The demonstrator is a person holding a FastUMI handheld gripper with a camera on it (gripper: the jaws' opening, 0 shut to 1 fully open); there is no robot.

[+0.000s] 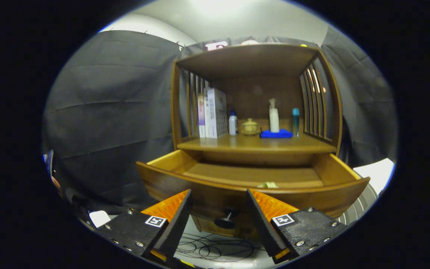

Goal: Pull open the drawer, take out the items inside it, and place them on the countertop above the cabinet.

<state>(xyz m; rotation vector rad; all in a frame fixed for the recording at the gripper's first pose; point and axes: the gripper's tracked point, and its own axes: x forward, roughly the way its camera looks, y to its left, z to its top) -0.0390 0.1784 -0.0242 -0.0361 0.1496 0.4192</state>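
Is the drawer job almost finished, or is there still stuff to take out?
Done: the drawer is pulled open. In hand: nothing; the gripper is open, its fingers either side of the drawer knob without touching it. Left: one small pale item lies inside by the drawer's front wall and must go up on the countertop, beside the bottles and boxes.

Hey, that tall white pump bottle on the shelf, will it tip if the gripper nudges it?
Probably yes. The pump bottle is tall and narrow, so a high push would likely topple it. It stands on a blue cloth, which may shift under it. The open gripper is far off, at the drawer knob.
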